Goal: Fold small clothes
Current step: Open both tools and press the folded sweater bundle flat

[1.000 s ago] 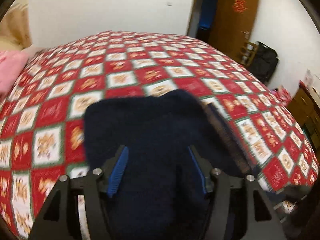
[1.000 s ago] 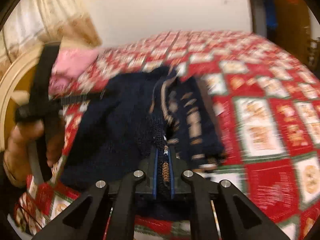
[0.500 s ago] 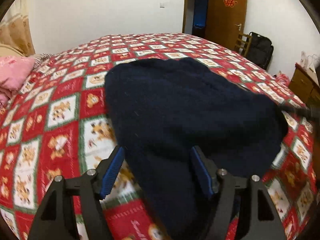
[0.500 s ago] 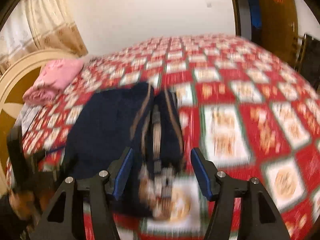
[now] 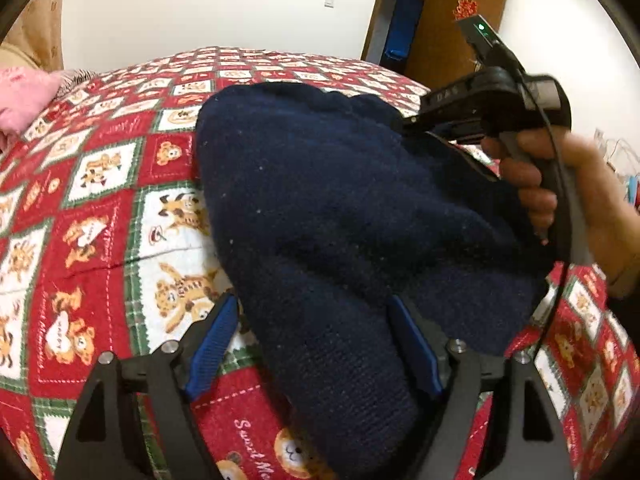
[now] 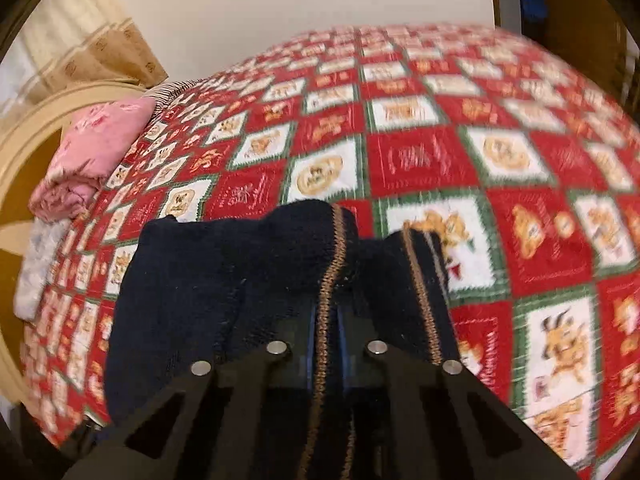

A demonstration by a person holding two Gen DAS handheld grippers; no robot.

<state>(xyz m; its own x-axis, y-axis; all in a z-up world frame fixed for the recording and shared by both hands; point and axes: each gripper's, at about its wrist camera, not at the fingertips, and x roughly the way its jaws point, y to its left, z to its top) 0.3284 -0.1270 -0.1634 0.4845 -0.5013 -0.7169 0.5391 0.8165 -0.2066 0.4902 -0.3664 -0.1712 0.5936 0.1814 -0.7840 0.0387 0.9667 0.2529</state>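
Navy knit sweater (image 5: pixel 352 208) bunched on the bed, draped between the left gripper (image 5: pixel 316 344) fingers, which stand spread and clamp nothing. Right gripper (image 6: pixel 326 336) pinched tight on the tan-striped edge (image 6: pixel 332 264) just ahead of it. Risk: single-edge pinch, bulky knit could slip out or drag into a lopsided heap if pulled, since the left isn't pinning anything. Surface: soft red bear-print quilt (image 5: pixel 100 208), slightly wrinkled. Pink folded cloth (image 6: pixel 100 140) far left near headboard; wooden door (image 5: pixel 452 28) ahead right.
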